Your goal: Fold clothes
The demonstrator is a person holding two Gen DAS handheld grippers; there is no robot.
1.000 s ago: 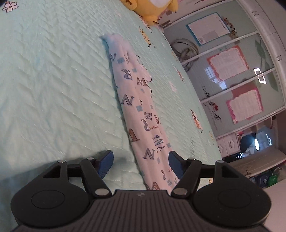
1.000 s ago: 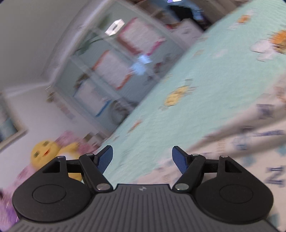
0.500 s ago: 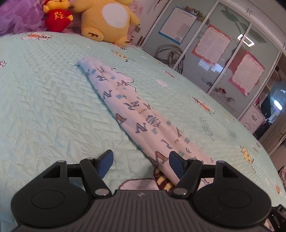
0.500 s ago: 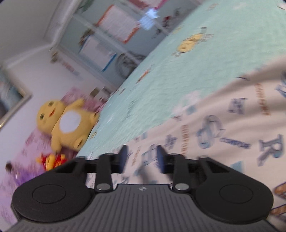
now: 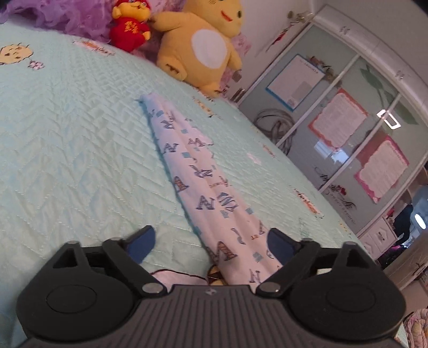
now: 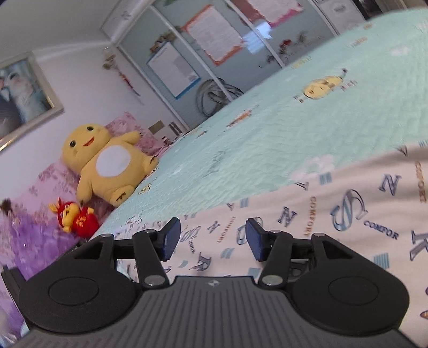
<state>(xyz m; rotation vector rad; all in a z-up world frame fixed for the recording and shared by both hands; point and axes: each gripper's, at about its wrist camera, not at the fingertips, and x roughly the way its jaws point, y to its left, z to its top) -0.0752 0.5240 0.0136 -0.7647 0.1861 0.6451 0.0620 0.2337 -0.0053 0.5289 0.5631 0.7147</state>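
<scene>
A white garment printed with blue letters (image 5: pixel 198 174) lies as a long narrow strip on the mint quilted bedspread (image 5: pixel 67 150), running from near the plush toys toward me. My left gripper (image 5: pixel 211 242) hovers over its near end, jaws opening wide, the cloth lying loose under them and not pinched. In the right wrist view the same garment (image 6: pixel 334 214) spreads flat and wide below my right gripper (image 6: pixel 212 238). Its jaws are opening too, with the fabric beneath the blue pads (image 6: pixel 171 238) and not held.
A yellow plush toy (image 5: pixel 203 40) and a small red one (image 5: pixel 128 26) sit at the head of the bed beside purple frills (image 5: pixel 53 16). Sliding wardrobe doors with posters (image 5: pixel 339 120) stand past the bed's far edge. A framed picture (image 6: pixel 21 93) hangs on the wall.
The left gripper swung toward the head of the bed and its jaws spread wider. The right gripper's jaws narrowed over the garment, then parted again; its view steadied over the flat cloth.
</scene>
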